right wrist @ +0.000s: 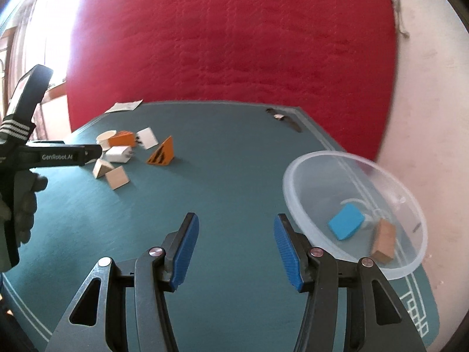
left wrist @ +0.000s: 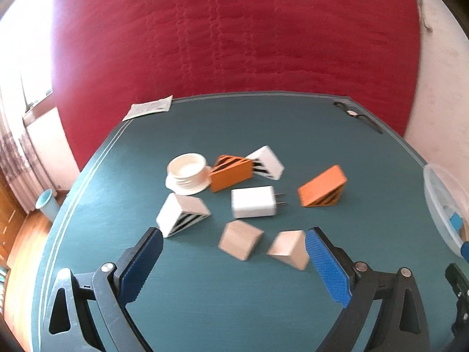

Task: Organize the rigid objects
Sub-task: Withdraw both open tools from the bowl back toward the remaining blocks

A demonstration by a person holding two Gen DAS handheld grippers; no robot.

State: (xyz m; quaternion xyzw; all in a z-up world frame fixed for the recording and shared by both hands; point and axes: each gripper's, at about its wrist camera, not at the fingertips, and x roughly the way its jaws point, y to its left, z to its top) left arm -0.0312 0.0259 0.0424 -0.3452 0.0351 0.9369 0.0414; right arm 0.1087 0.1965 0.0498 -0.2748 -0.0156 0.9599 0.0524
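The left tool [left wrist: 233, 248] hangs over the green tabletop [left wrist: 190, 308], fingers spread wide and gripping nothing. Just ahead of its tips lie two wood wedges [left wrist: 240, 243], the right one touching the right pad. Beyond them sit a white charger [left wrist: 253, 206], striped white and orange wedges [left wrist: 322, 189] and a white cap [left wrist: 187, 173]. The right tool [right wrist: 236, 242] is released too, empty above bare tabletop. Just right of its tips stands a clear bowl [right wrist: 296, 173] with a blue block [right wrist: 346, 225] and a wood block [right wrist: 384, 240] inside.
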